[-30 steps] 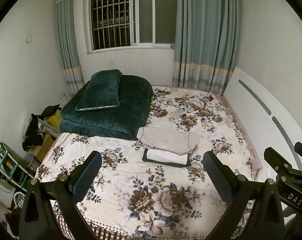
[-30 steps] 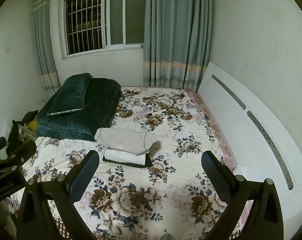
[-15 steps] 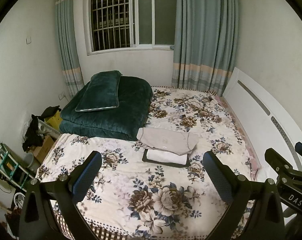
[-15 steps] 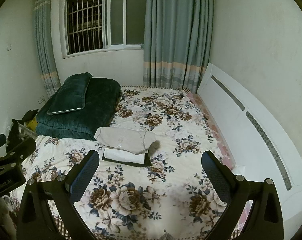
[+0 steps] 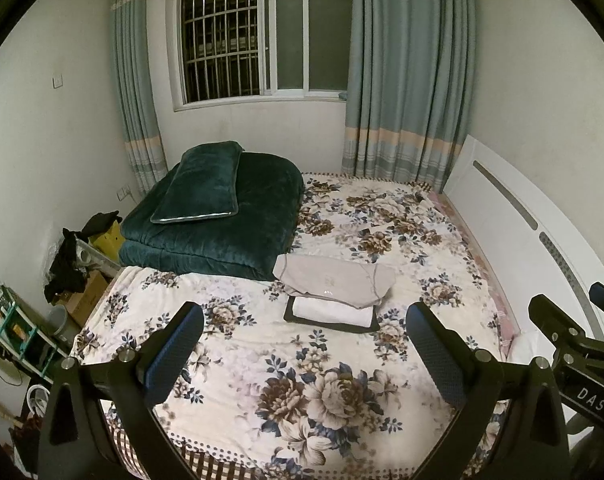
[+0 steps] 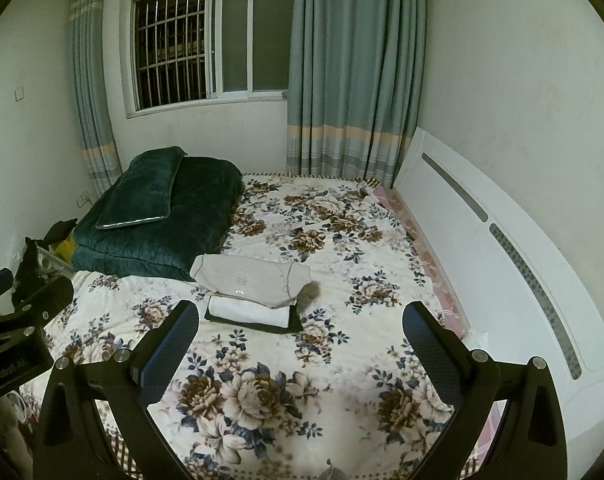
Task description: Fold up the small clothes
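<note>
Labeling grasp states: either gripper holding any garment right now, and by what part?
Nothing held. Left gripper and right gripper are both open and empty, above the bed. The beige garment lies untouched on the folded pile.

Soft floral-printed cloth bedspread (image 5: pixel 342 380), plush dark green velvety quilt (image 5: pixel 221 236), matt beige knit garment (image 5: pixel 334 280), glossy white headboard (image 6: pixel 482 264), matt black plastic gripper fingers (image 6: pixel 169 352)
</note>
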